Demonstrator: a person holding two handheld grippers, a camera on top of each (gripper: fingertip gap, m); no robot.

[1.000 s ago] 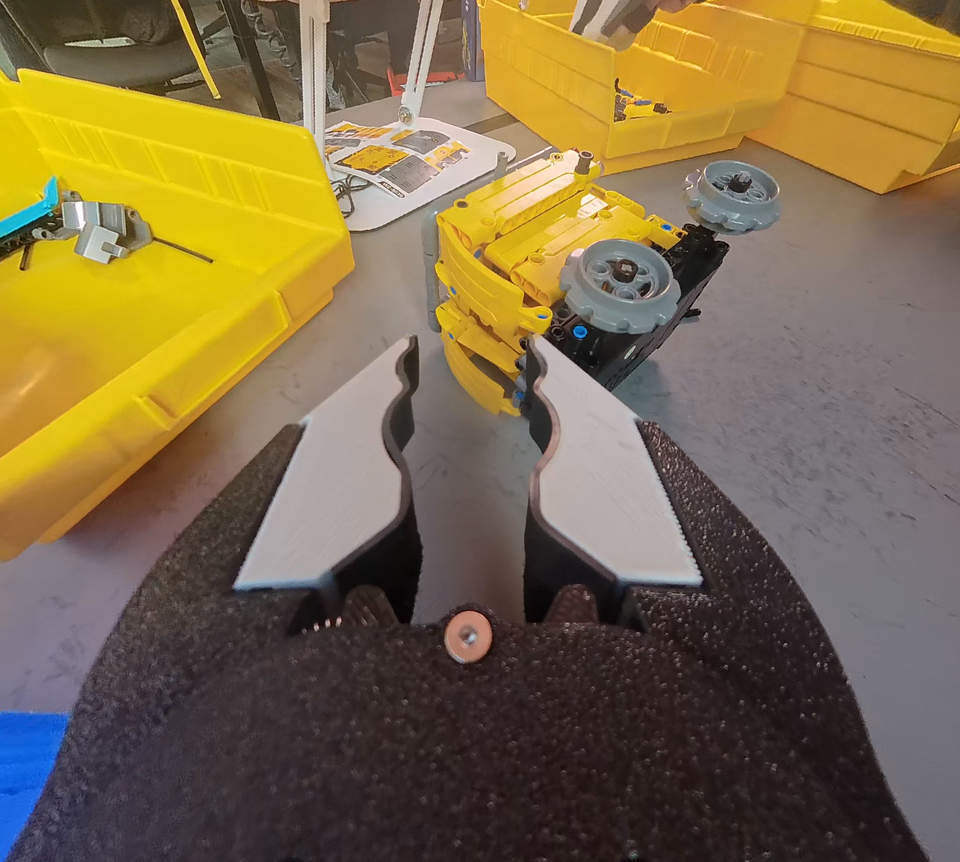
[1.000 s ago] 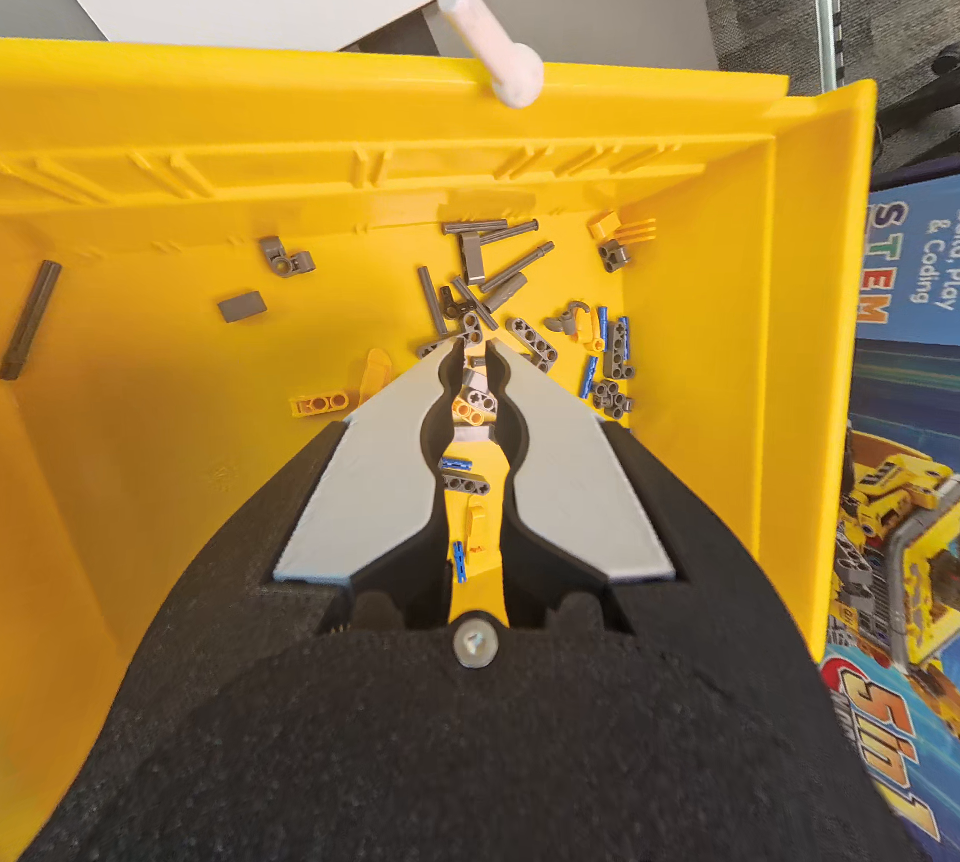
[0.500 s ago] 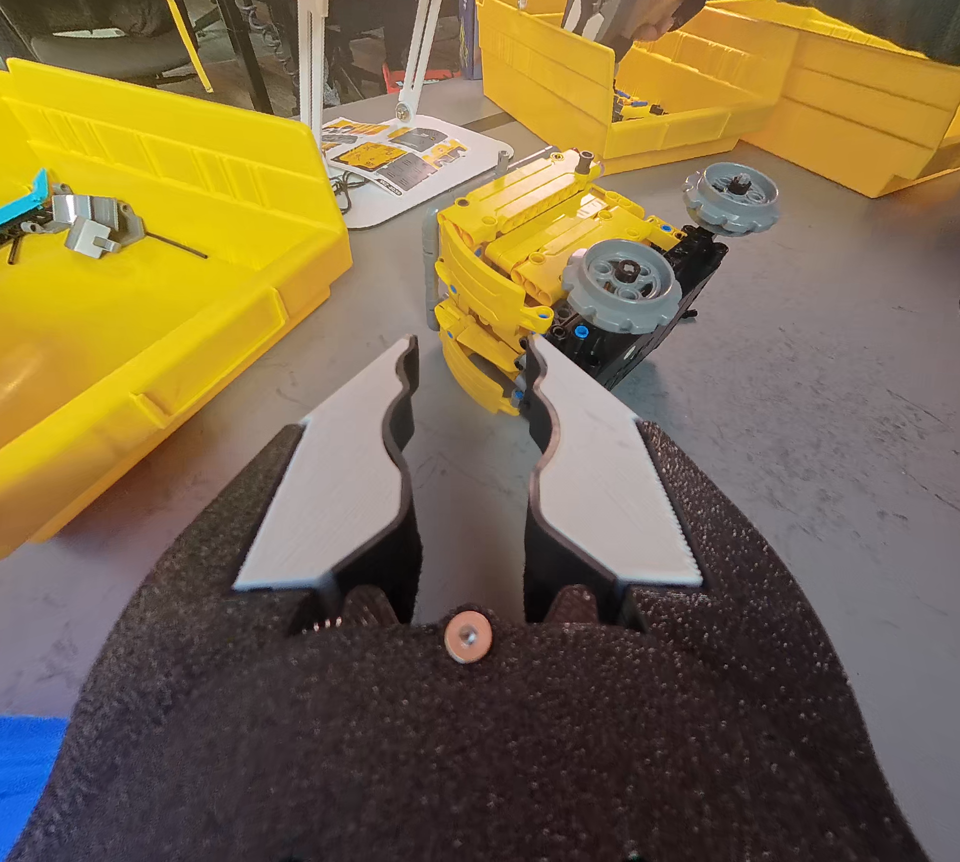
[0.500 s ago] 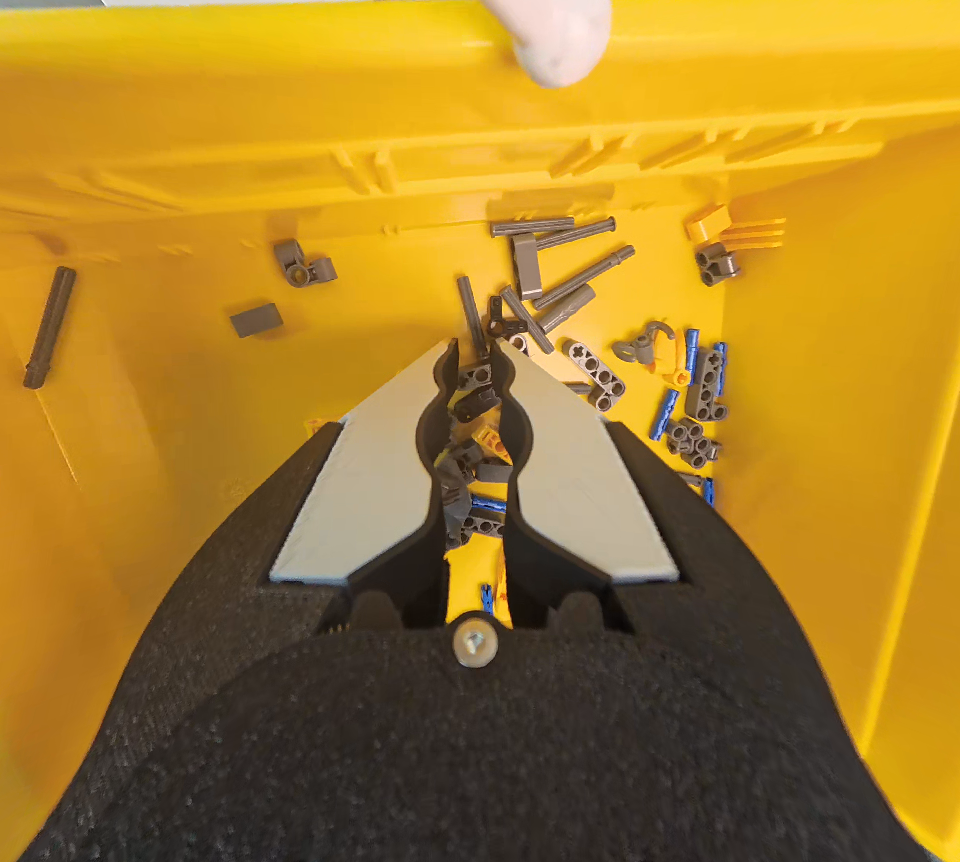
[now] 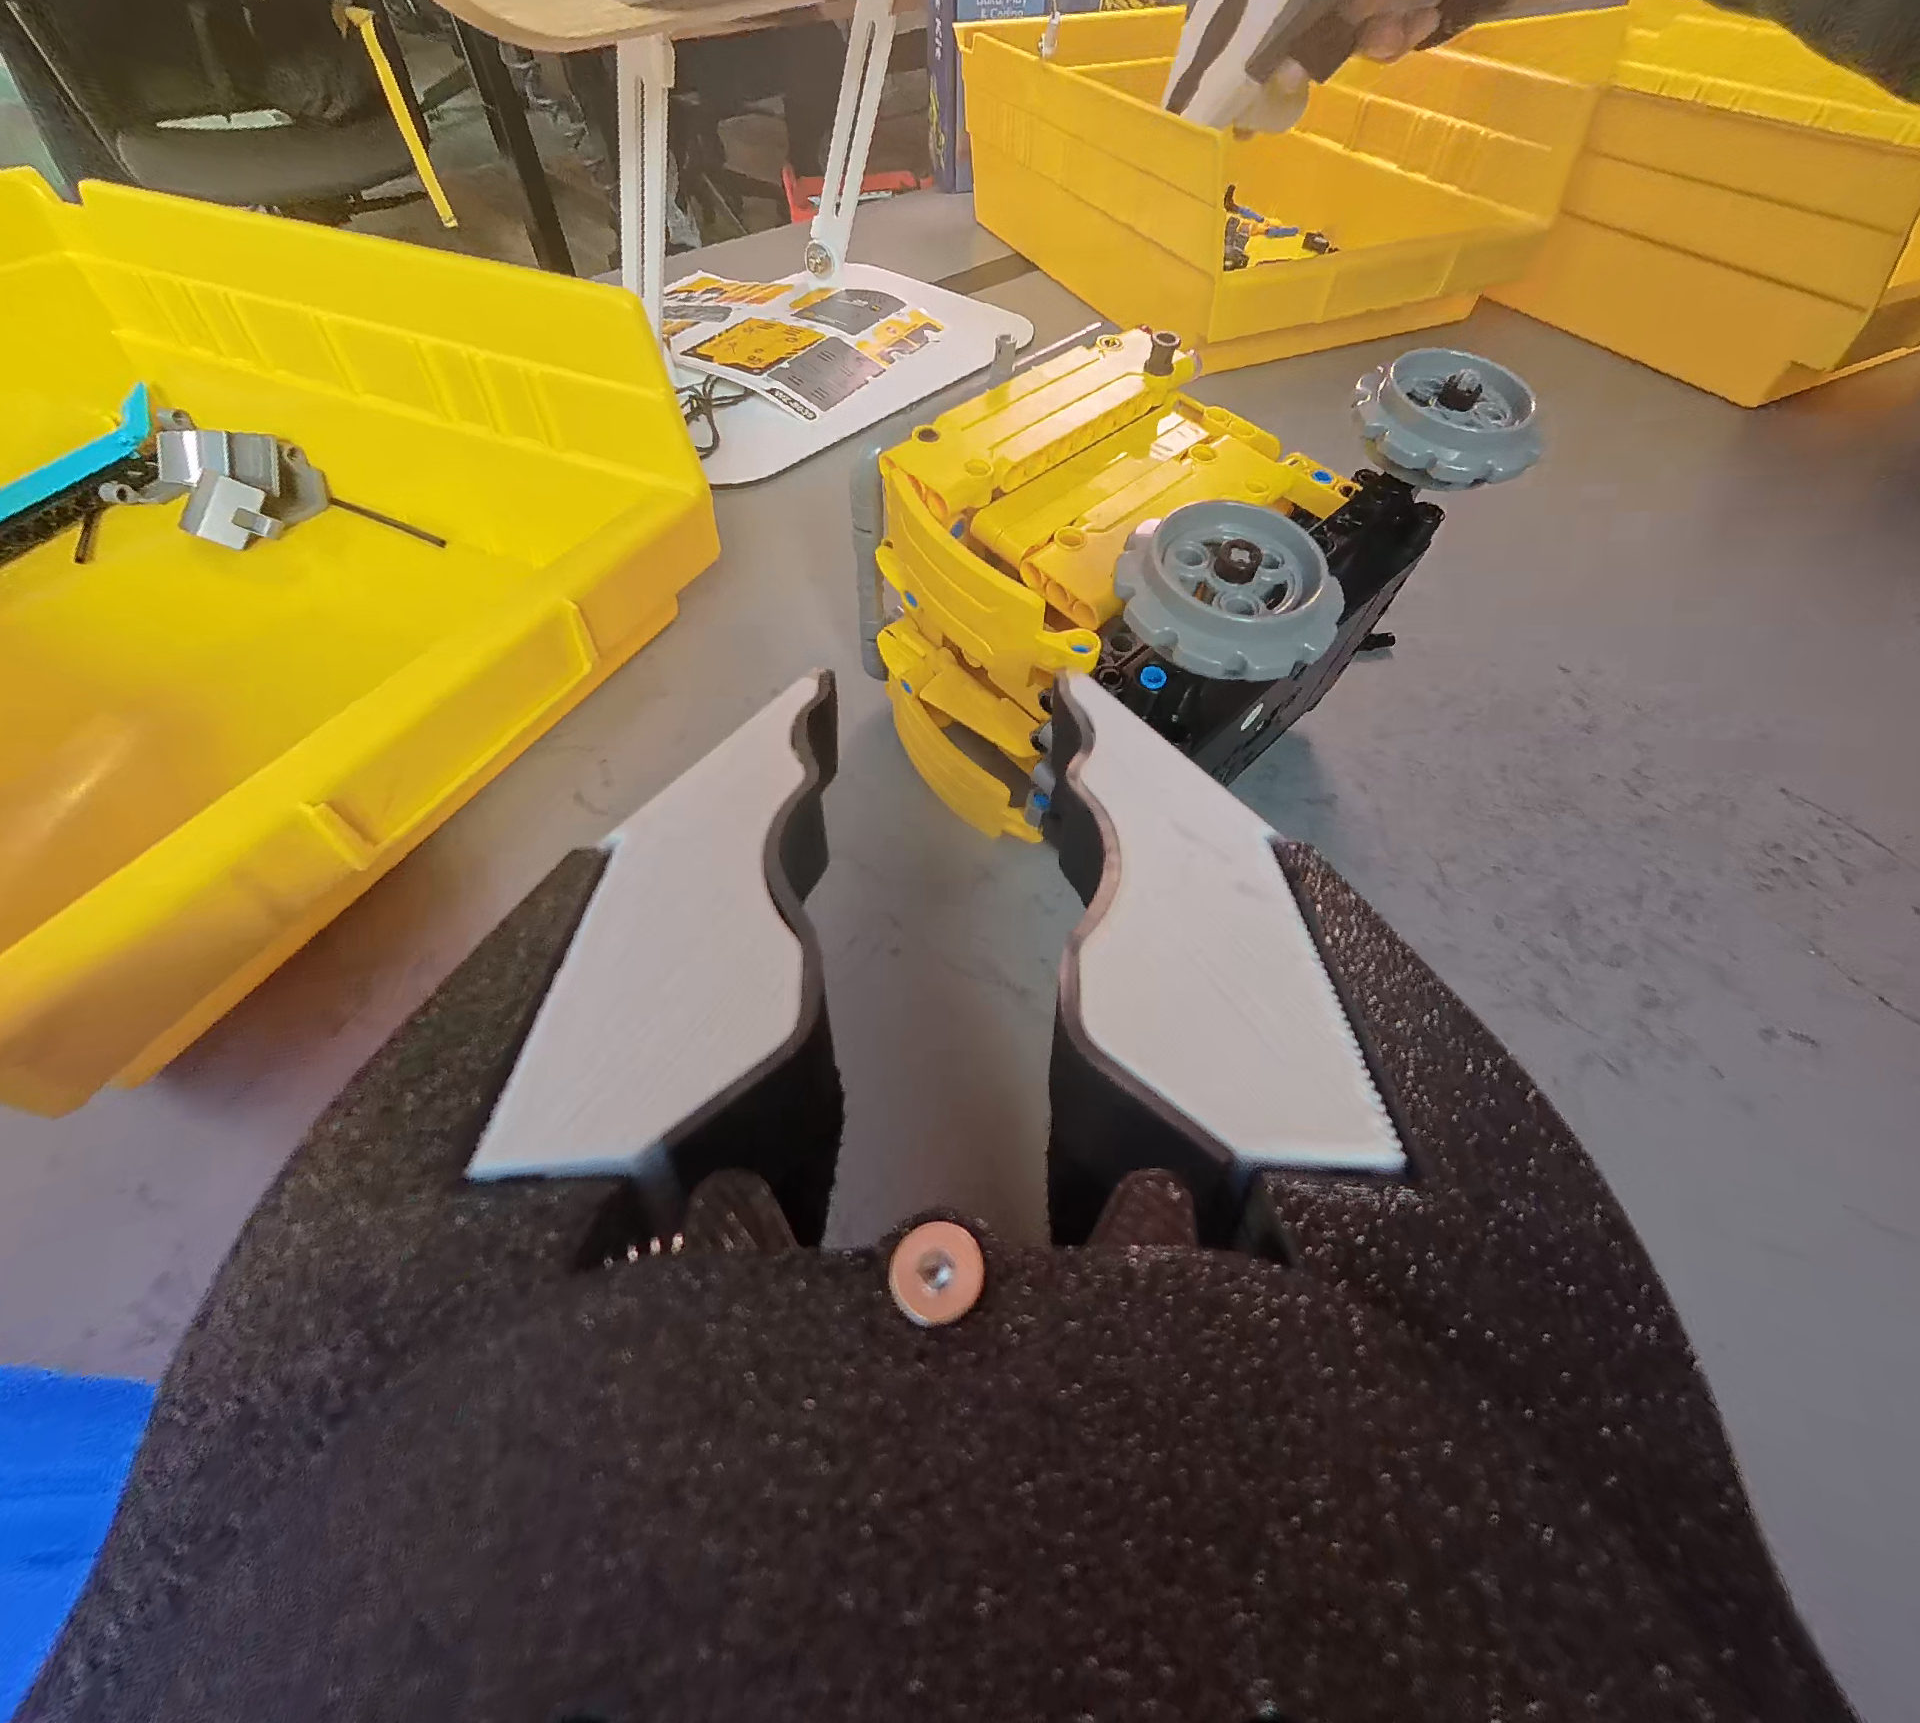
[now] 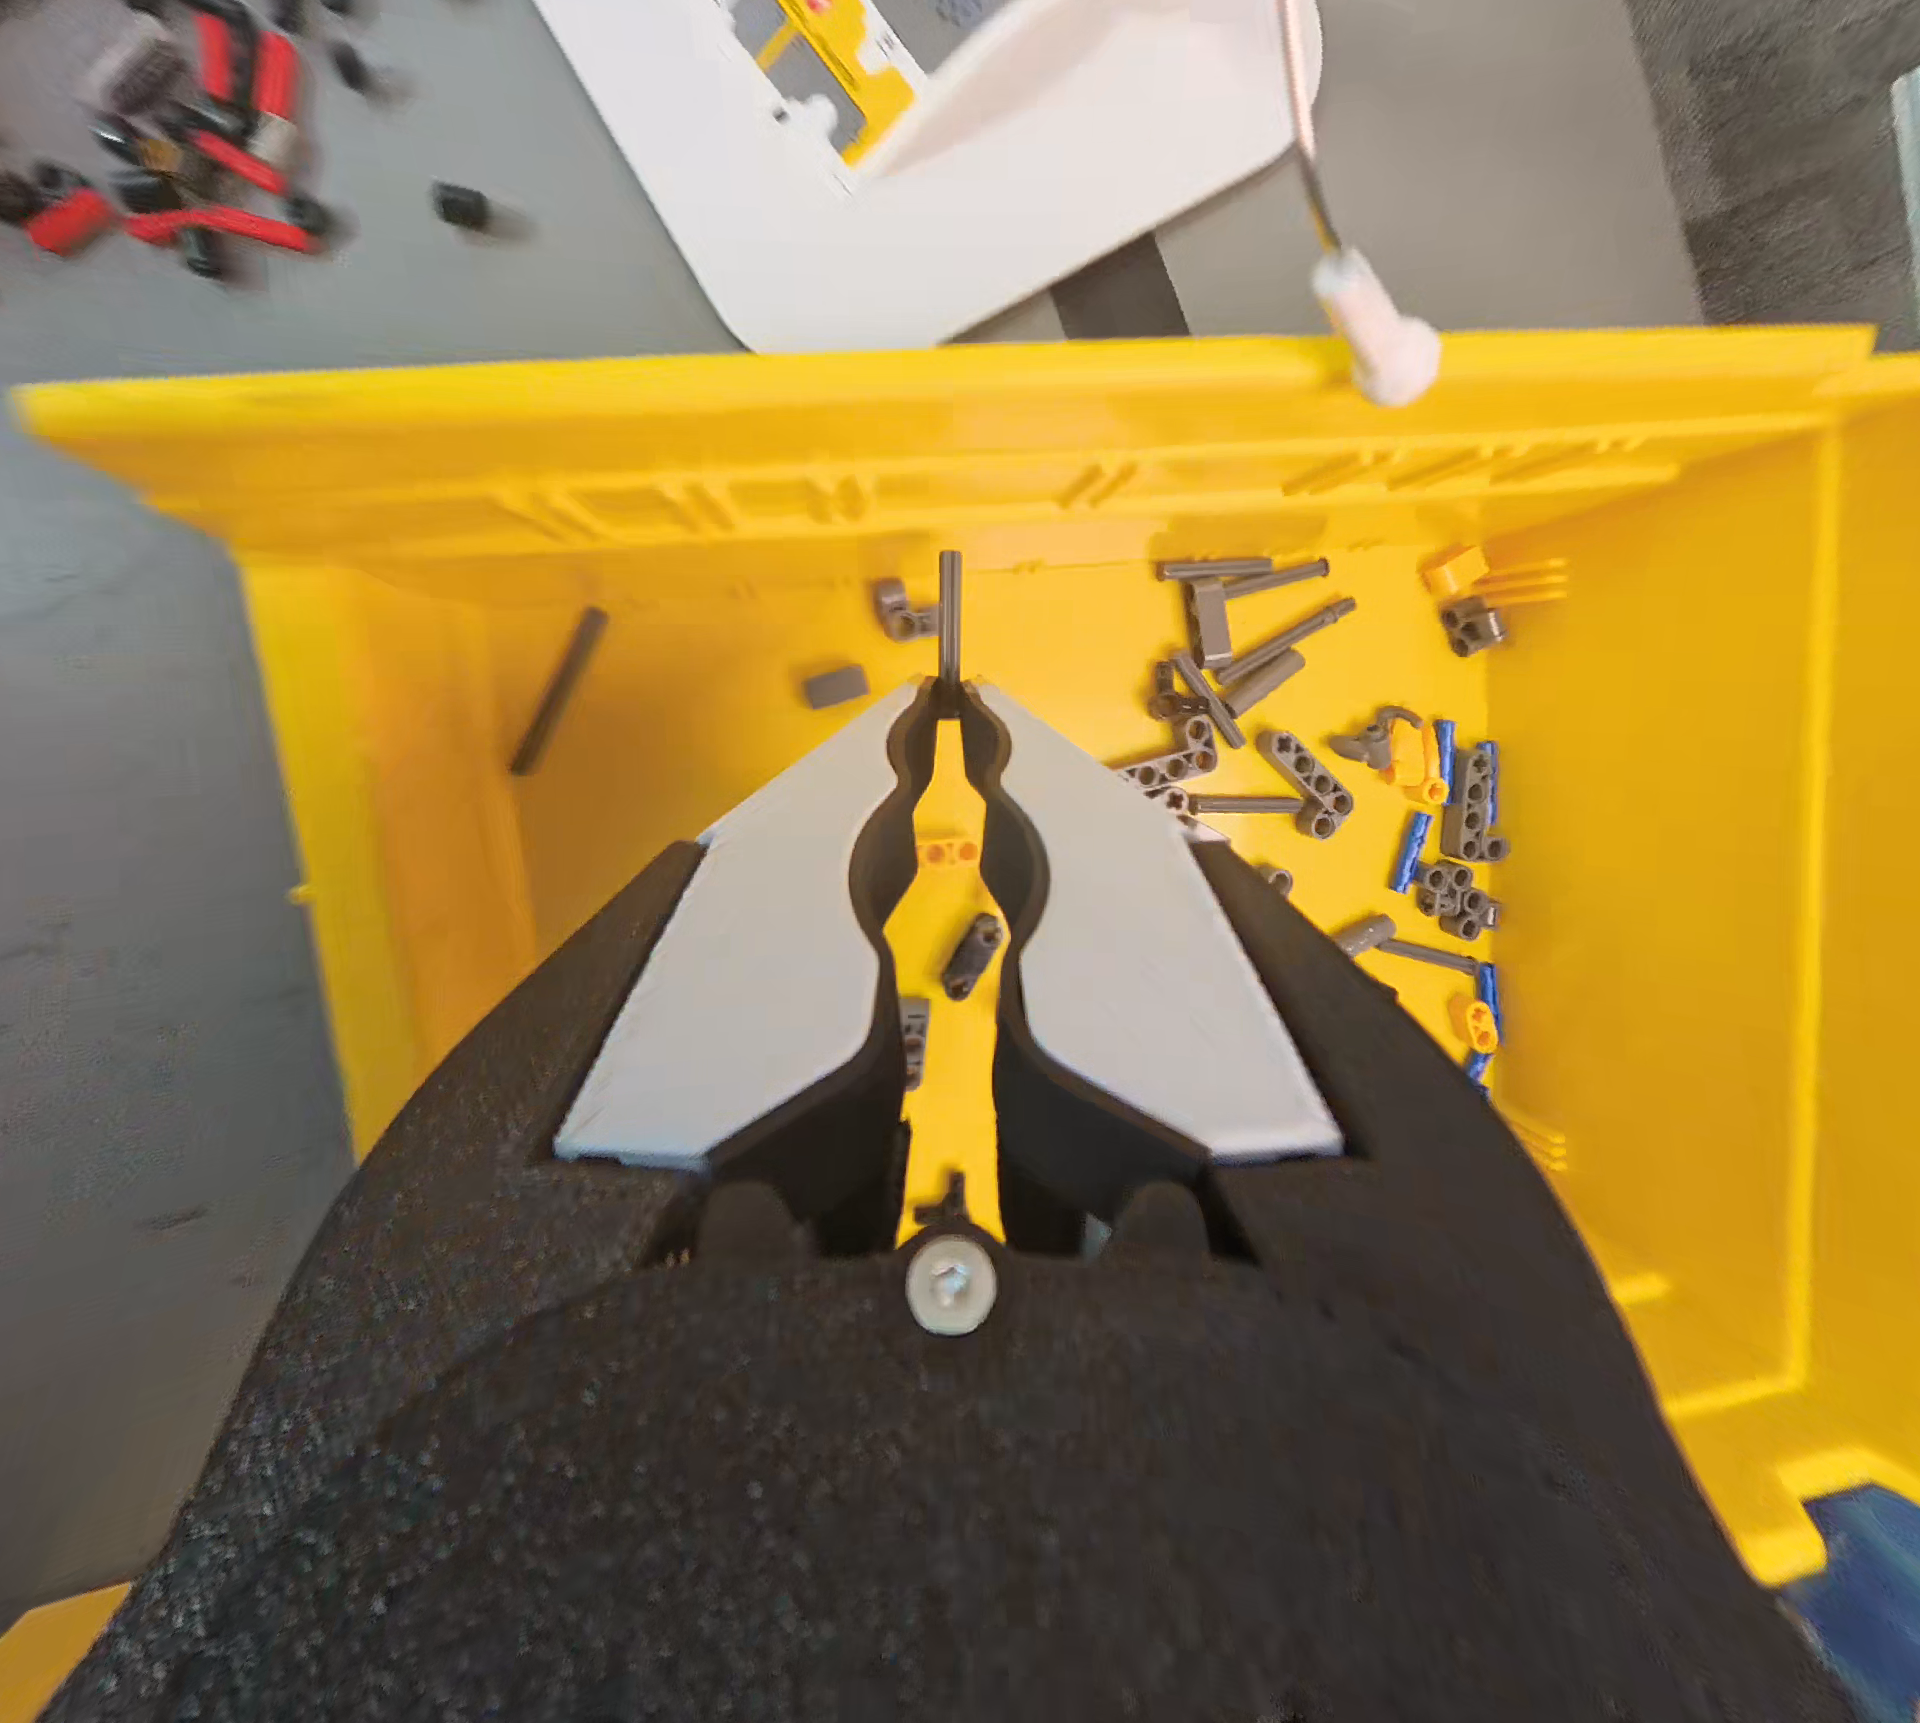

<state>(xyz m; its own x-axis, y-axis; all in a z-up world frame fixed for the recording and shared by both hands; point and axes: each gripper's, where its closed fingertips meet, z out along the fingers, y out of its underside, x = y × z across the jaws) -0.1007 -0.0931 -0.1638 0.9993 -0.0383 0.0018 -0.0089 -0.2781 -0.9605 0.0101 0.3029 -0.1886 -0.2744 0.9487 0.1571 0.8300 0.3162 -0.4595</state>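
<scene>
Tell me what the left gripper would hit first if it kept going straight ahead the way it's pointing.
Probably the yellow brick-built vehicle lying on the grey table. The open left gripper points at its curved yellow end, just beyond the fingertips, though the exact gap is hard to judge.

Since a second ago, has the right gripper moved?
Yes. The right gripper has risen out of the yellow bin, whose far rim now sits lower in view, jaws shut on a dark grey axle.
</scene>
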